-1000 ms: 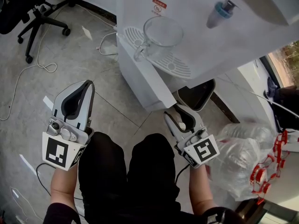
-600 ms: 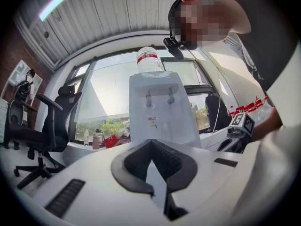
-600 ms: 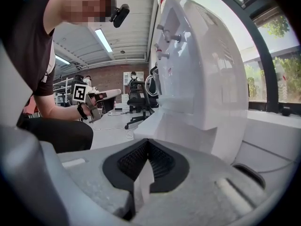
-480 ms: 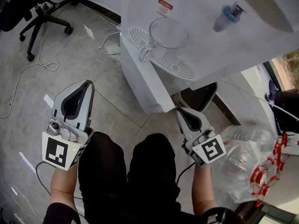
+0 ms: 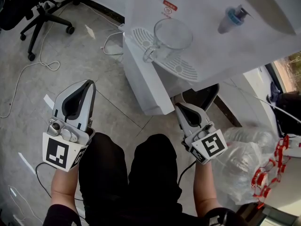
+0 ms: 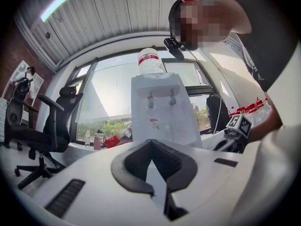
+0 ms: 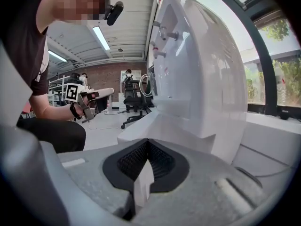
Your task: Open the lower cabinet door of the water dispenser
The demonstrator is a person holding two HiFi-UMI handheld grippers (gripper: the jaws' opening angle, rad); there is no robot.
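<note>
A: Setting?
B: Grey tiled floor (image 5: 110, 102). A white water dispenser (image 5: 197, 27) stands on it. The lower cabinet door (image 5: 141, 86) is upright on its front face, below the drip tray (image 5: 182, 70).
A: Grippers?
B: Right gripper (image 5: 179, 108): jaws pressed together, tips at the cabinet's near right corner, door just to its left. Whether it pinches the door's edge is unclear. Left gripper (image 5: 88, 84): closed, empty, well apart over the floor.

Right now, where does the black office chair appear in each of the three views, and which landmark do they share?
Head view: the black office chair is in the top left corner, on the floor.
Left gripper view: it stands at the left side, left of the dispenser.
Right gripper view: small, near the middle, in the background; probably the same chair.
Shared landmark: the white water dispenser.
</note>
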